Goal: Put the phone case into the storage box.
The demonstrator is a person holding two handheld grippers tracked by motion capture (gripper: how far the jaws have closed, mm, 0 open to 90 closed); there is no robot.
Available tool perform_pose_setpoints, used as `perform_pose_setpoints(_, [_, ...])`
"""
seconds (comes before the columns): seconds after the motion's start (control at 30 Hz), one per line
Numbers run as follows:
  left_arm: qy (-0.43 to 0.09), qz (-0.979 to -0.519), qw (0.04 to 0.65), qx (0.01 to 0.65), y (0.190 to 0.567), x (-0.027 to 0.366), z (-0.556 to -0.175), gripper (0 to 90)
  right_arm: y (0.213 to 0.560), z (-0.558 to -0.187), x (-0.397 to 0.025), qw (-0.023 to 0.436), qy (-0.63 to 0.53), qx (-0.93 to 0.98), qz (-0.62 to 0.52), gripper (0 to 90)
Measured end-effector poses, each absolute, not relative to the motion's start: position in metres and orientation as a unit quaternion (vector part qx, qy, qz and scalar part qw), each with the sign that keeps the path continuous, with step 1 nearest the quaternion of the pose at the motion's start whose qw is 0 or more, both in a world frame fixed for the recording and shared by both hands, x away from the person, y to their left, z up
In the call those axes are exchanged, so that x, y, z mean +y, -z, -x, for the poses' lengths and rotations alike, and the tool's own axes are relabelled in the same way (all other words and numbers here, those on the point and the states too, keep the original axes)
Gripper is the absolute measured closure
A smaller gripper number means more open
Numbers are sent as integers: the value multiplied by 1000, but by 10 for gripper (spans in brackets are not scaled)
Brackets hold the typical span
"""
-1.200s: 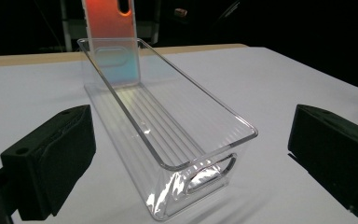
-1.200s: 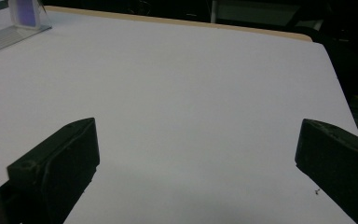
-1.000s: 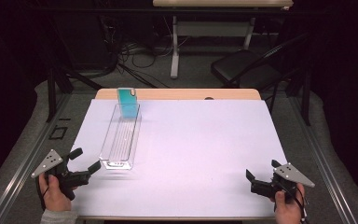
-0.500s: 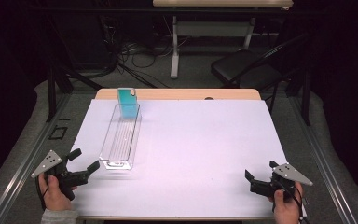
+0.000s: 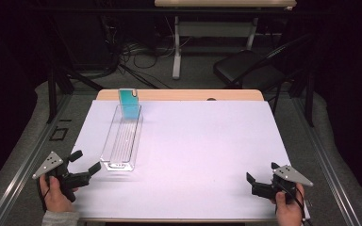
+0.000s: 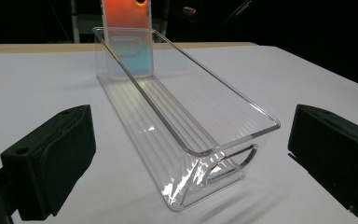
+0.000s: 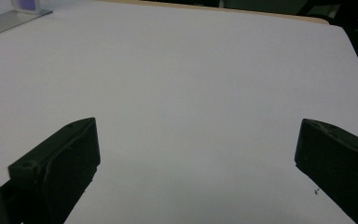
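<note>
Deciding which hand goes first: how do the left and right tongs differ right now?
The left tongs sit just short of the clear bin and aim at its near end; the right tongs face bare white table cover, far from it. Both are open and hold nothing.

From above the near edge we look down the table [image 5: 193, 141]; our left gripper camera sits close to the clear tray [image 6: 186, 107], shared with overhead.
</note>
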State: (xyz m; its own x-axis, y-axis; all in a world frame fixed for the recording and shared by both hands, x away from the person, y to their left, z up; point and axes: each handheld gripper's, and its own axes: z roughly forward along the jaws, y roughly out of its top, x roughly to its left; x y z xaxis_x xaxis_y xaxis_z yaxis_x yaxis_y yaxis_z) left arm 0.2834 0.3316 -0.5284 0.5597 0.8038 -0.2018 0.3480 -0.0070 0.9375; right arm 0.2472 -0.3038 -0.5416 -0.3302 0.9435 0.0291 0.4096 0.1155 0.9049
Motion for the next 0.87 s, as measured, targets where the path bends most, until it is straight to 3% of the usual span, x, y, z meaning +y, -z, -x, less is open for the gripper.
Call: perform_pose_setpoints(0.87, [-203,-676,561,433,531,333,-286,11,545,-249,-308,295,-441,682,-503,6])
